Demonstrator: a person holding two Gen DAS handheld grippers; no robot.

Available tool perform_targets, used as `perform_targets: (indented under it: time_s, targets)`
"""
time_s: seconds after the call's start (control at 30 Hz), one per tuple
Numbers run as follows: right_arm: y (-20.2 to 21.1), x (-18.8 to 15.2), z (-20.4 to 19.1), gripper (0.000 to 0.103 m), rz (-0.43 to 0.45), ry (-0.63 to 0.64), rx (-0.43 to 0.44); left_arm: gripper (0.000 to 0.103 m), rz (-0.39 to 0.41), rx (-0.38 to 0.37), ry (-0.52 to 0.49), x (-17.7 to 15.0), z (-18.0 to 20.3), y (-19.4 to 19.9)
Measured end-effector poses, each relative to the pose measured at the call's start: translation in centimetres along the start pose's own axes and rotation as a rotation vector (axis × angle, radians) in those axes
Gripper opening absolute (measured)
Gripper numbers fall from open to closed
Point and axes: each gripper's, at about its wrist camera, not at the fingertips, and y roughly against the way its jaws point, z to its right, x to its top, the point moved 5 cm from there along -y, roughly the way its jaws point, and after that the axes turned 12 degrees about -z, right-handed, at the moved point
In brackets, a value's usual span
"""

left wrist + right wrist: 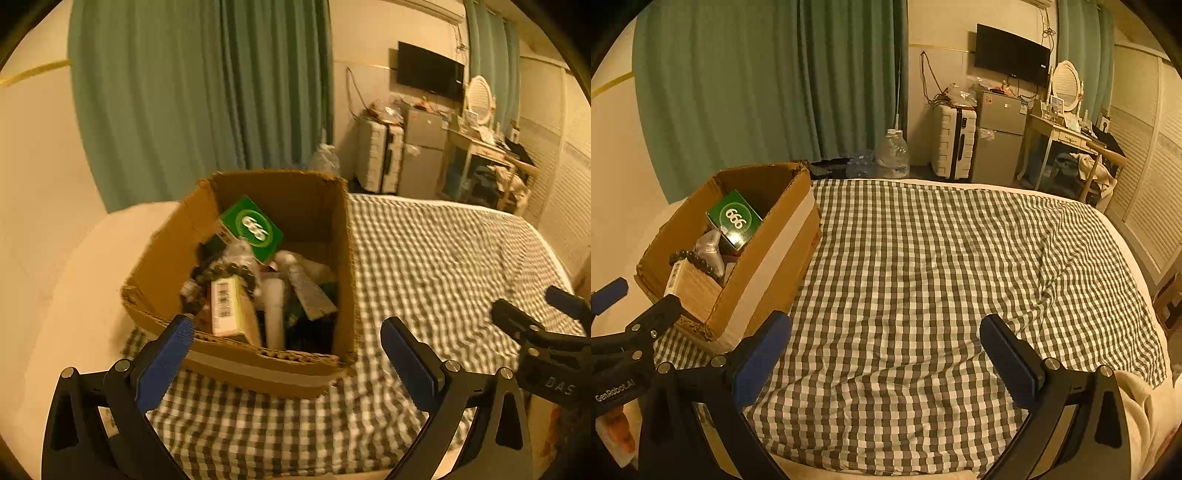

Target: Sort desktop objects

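Observation:
An open cardboard box [332,229] [775,254] stands on the checked cloth [424,258] [923,258] at the bed's left side. Inside lie a green box marked 666 [253,227] [735,218], a dark bead bracelet [221,275] [692,258], a pale carton with a barcode [232,310] [690,286], tubes and other small items. My left gripper [286,336] is open just in front of the box's near wall, holding nothing. My right gripper [886,332] is open over bare cloth to the right of the box, also empty.
Green curtains [757,92] hang behind the bed. A water jug [892,153], a white suitcase [953,142], a small fridge [997,136], a dressing table with a mirror [1063,110] and a wall television [1012,55] stand at the back right. Shuttered doors [1145,177] line the right.

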Motion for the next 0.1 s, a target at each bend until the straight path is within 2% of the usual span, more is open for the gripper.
perform_targets:
  time_s: [0.03,0.1]
  targets:
    - [0.02,0.00,-0.05,0.103,0.001,0.004,-0.001,0.103,0.007,0.021,-0.006,0.03,0.00,0.06]
    - [0.07,0.04,-0.10,0.103,0.006,0.006,-0.004,0.103,0.015,0.017,-0.011,0.21,-0.03,0.23]
